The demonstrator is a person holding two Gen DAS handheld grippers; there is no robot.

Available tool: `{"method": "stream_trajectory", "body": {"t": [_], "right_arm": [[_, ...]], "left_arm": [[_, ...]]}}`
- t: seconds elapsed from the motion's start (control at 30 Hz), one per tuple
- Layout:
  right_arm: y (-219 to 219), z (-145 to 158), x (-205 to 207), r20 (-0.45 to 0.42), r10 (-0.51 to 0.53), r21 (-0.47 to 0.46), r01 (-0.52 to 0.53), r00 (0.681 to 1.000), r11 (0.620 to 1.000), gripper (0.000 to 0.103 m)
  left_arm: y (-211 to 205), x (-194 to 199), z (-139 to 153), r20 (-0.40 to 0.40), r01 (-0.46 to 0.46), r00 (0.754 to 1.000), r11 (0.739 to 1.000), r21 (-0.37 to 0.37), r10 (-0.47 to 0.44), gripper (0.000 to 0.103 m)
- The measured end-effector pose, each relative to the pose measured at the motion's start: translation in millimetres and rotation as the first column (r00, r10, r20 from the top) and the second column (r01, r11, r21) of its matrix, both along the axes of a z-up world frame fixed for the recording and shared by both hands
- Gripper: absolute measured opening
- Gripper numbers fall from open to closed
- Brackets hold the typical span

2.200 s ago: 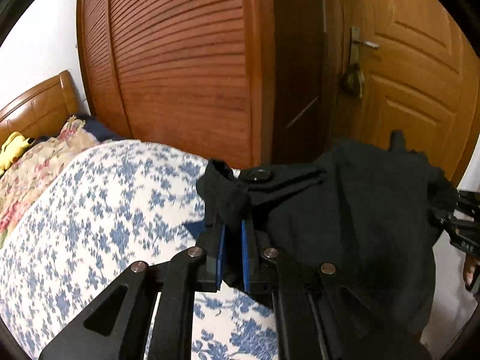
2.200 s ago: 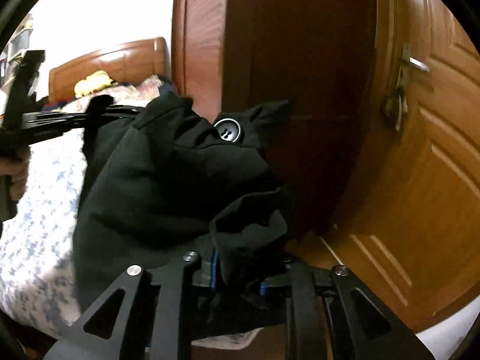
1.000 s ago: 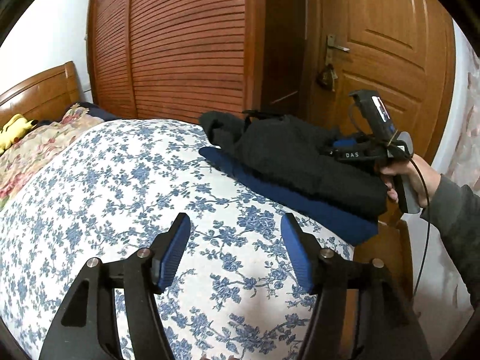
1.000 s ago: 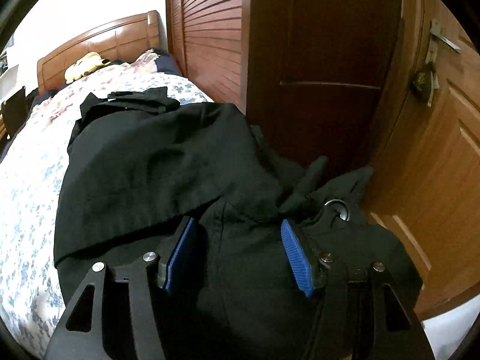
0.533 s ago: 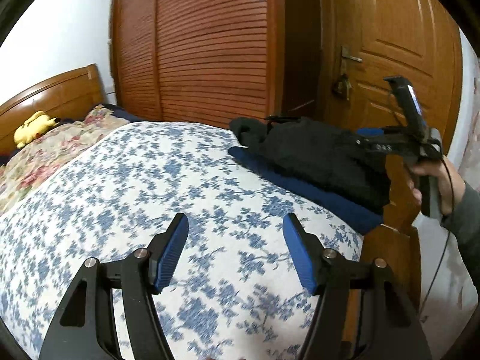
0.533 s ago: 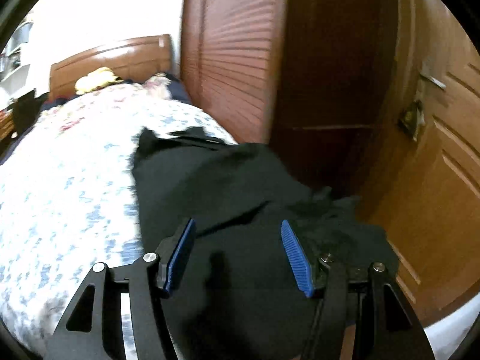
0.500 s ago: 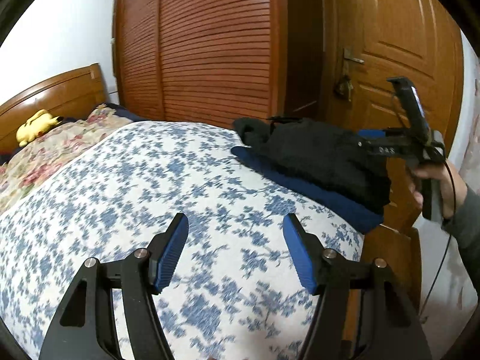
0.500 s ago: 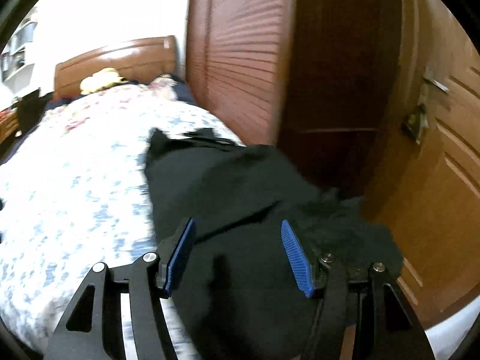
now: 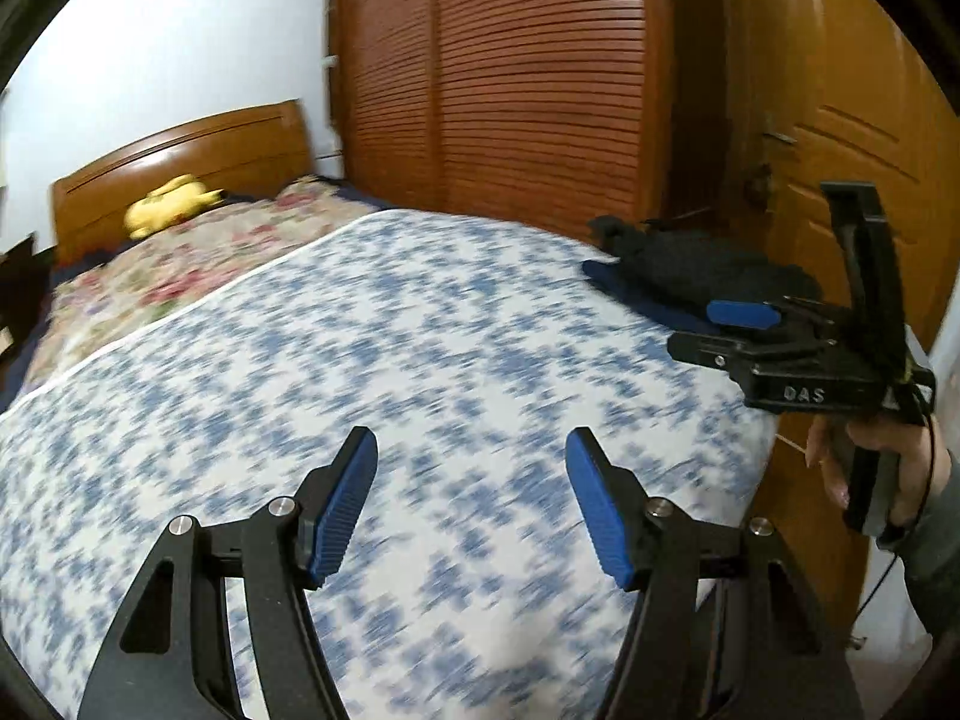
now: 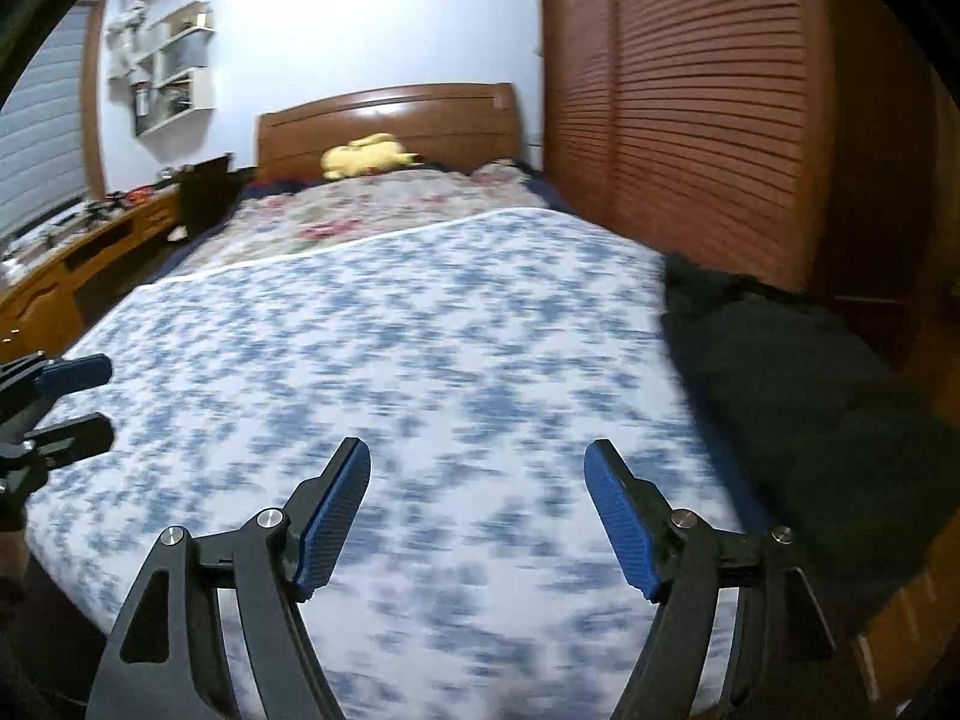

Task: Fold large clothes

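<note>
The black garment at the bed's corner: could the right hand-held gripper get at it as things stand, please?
Probably yes. The right hand-held gripper is open and holds nothing, and the black garment lies just to its right on the floral bedspread, with nothing between them or on top.

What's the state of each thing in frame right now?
left gripper: open, empty, above the bed.
right gripper: open, empty, above the bed.
black garment: folded, lying on a blue garment at the bed's corner.
bedspread: spread flat.
wardrobe doors: shut.
room door: shut.
yellow plush toy: lying by the headboard.
</note>
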State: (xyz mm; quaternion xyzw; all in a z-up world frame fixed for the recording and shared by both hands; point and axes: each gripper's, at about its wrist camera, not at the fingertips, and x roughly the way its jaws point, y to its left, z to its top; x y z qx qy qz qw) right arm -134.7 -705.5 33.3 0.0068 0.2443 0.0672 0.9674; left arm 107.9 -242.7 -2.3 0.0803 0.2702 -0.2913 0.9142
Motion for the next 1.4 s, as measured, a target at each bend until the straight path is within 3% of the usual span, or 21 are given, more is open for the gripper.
{"method": "stream_trajectory", "body": {"t": [0.27,0.57,0.8,1.07,1.4], "right_arm": [[61.5,-14.3,-1.2,0.012,0.129,0.034,-0.129,0.992,0.991,0.086],[113.2,-24.5,-1.5,0.0,0.206,0.042,-0.205,0.979,0.978,0.086],[141.6,-17.0,-4.1,0.054,0.241,0.044,-0.244,0.969,0.969,0.086],[159.5,-9.0,-20.5,0.133,0.267,0.044,-0.275,0.955,0.961,0.086],[162.0,-22.3,-24.2,0.172,0.261,0.044,-0.272,0.95,0.961,0.086]], "left_arm": [[82.7,-6.1,-11.7,-0.041,-0.191,0.981,0.981,-0.031,0.19,0.066],[156.3,-32.3,-20.1,0.004,-0.37,0.929,0.929,0.023,0.37,0.066],[194.6,-53.8,-10.7,0.028,-0.455,0.89,0.891,0.001,0.455,0.066],[227.7,-79.6,7.7,0.106,-0.558,0.822,0.829,-0.043,0.559,0.067],[235.8,-85.2,11.6,0.109,-0.566,0.815,0.822,-0.065,0.57,0.067]]}}
